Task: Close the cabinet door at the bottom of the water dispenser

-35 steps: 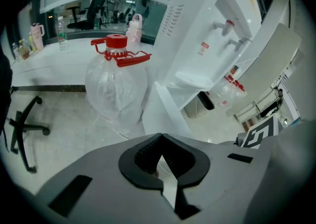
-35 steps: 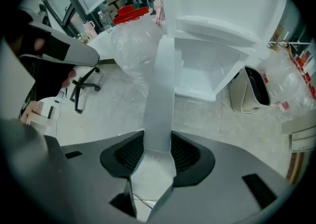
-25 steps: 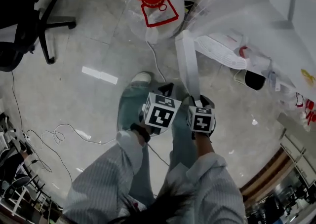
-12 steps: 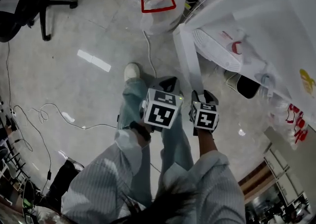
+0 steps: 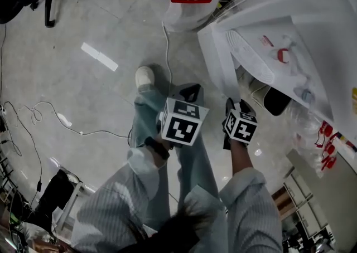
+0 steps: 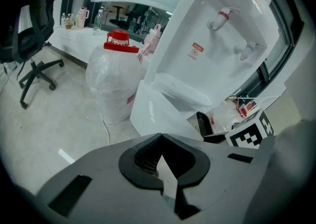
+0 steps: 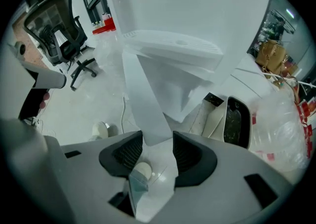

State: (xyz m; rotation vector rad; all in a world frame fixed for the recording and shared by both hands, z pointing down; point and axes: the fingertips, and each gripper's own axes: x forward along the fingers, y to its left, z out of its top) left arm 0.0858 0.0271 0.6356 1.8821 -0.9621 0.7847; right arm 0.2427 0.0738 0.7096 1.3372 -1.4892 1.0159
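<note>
Right hand-held gripper (image 7: 158,151), jaws apart at the edge of the open cabinet door (image 7: 145,104), may skid off if pushed askew.

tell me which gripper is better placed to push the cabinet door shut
Right. The right gripper has the cabinet door at its parted jaws; the left gripper is shut, farther from it.

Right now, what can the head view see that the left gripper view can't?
Only the head view shows the person's shoe and trouser legs. Only the left gripper view shows the desk with bottles on it. Both show the water dispenser, its open cabinet door, the water jug and an office chair.
</note>
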